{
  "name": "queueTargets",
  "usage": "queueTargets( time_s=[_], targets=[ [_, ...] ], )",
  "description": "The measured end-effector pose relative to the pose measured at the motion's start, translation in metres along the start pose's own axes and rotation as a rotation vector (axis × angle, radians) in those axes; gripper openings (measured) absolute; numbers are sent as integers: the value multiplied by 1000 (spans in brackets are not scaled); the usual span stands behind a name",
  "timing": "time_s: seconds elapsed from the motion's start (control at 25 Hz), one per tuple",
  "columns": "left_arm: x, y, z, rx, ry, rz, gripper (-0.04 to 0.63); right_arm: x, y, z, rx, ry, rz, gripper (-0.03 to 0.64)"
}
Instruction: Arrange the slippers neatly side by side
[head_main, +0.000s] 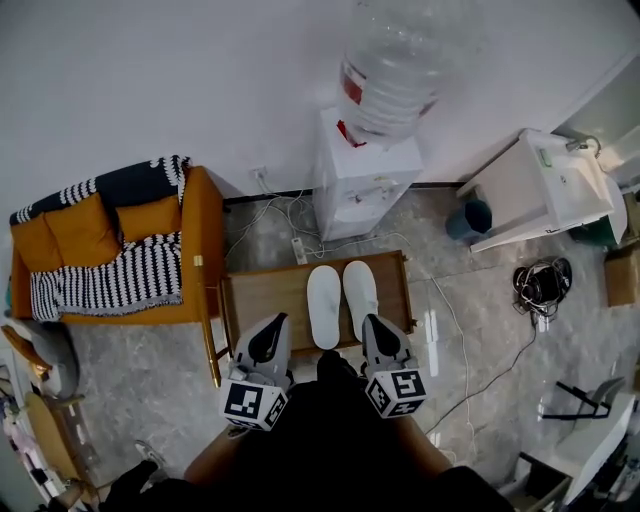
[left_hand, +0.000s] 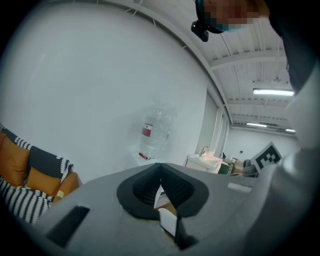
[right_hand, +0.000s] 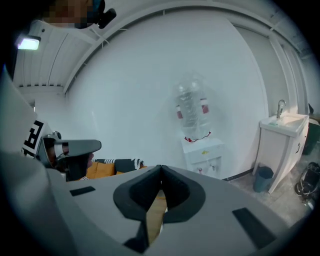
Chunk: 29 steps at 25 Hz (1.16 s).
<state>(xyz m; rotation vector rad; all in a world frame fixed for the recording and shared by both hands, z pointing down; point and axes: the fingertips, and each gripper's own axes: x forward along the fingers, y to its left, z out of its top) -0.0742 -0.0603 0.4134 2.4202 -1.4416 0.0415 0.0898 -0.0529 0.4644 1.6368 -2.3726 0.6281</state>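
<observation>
While the left gripper (head_main: 272, 335) and right gripper (head_main: 383, 337) hang clenched and empty at lower centre, the white slippers (head_main: 323, 305) lie side by side on the wooden surface (head_main: 260, 295) above, likely light and floppy, best pinched at the sole's edge.
</observation>
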Motion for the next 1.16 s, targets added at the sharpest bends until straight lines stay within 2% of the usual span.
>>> queueTargets(
  time_s=[0.32, 1.16],
  targets=[
    [-2, 2, -2, 5, 0, 20, 12, -10, 9, -12, 0, 23, -10, 11],
    [-4, -5, -3, 18, -9, -9, 11, -13, 8, -13, -10, 17, -19, 11]
  ],
)
